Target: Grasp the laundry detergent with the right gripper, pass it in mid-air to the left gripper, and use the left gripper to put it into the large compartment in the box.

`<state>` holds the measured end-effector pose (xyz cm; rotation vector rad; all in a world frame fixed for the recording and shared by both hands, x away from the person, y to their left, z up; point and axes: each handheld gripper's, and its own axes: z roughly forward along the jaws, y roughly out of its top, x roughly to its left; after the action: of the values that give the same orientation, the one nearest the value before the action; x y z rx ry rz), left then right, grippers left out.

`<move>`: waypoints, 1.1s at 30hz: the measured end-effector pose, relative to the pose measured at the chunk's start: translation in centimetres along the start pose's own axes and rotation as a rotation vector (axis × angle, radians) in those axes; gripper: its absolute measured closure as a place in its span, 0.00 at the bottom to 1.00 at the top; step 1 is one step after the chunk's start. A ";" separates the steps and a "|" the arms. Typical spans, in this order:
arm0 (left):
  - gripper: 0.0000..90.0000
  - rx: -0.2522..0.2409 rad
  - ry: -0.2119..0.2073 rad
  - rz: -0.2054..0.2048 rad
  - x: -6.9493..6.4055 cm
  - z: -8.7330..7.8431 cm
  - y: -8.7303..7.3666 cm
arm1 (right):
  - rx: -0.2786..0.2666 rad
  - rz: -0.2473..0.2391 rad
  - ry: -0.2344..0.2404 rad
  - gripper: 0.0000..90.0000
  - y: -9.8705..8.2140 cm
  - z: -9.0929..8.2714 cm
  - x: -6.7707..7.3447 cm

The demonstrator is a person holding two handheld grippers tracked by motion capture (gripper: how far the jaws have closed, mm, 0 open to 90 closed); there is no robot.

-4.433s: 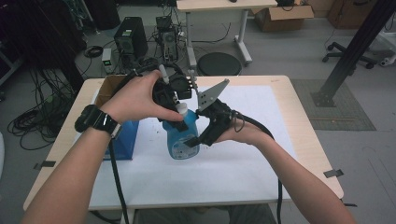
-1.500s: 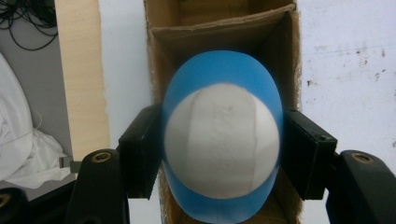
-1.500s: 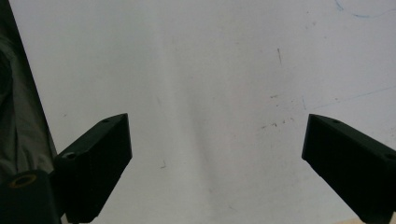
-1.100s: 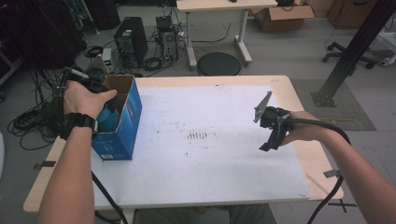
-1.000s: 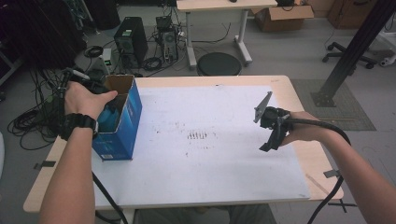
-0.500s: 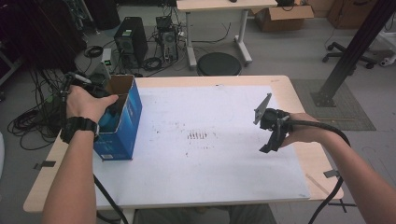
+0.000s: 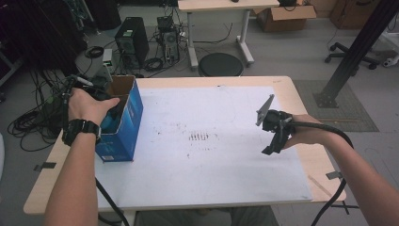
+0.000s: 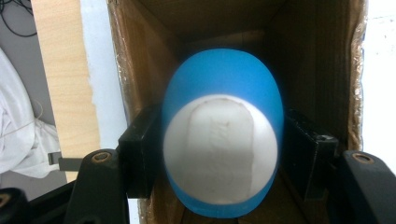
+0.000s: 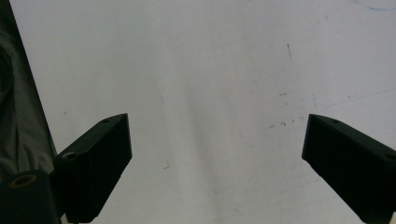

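A blue bottle (image 8: 224, 84) with a white cap end (image 8: 219, 149) faces the camera in the left gripper view. My left gripper (image 8: 222, 154) is shut on it, one pad (image 8: 142, 151) pressing on each side. The bottle hangs inside the open blue cardboard box (image 7: 126, 123) at the table's left edge; the brown inner walls (image 8: 140, 70) surround it. In the high view the hand covers most of my left gripper (image 7: 104, 104). My right gripper (image 7: 272, 147) hovers over the white sheet (image 7: 207, 155) at the right. It is open, with nothing between its jaws (image 9: 215, 158).
The wooden table (image 7: 301, 99) shows bare strips around the white sheet. Black cables trail from both grippers off the near edge. On the floor beyond the table are computer cases (image 7: 131, 44), a round stool (image 7: 220, 64) and a black post (image 7: 350, 52).
Seconds ago both grippers held the bottle over the table's middle. Now the left one has it in the box and the right one stands apart, open. In the last second the left hand sank slightly.
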<state>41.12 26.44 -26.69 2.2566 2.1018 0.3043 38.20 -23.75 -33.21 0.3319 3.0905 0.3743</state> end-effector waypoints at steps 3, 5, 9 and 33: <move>0.42 0.001 -0.001 -0.002 0.0 0.1 0.0 | -0.001 0.003 0.000 0.09 -0.1 0.0 0.0; 0.42 0.003 0.001 -0.003 0.0 0.1 0.0 | -0.001 0.004 0.000 0.09 -0.1 0.0 0.0; 0.42 0.008 0.005 -0.003 -0.2 0.1 0.1 | 0.000 0.006 -0.001 0.09 -0.2 0.0 0.1; 0.31 -0.011 0.002 -0.012 -0.2 -1.9 0.0 | -0.008 0.009 0.005 0.09 -0.6 -0.3 0.1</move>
<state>40.78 26.06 -24.81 2.2373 2.1083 0.3170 37.99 -24.40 -33.08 0.3455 3.0927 0.3875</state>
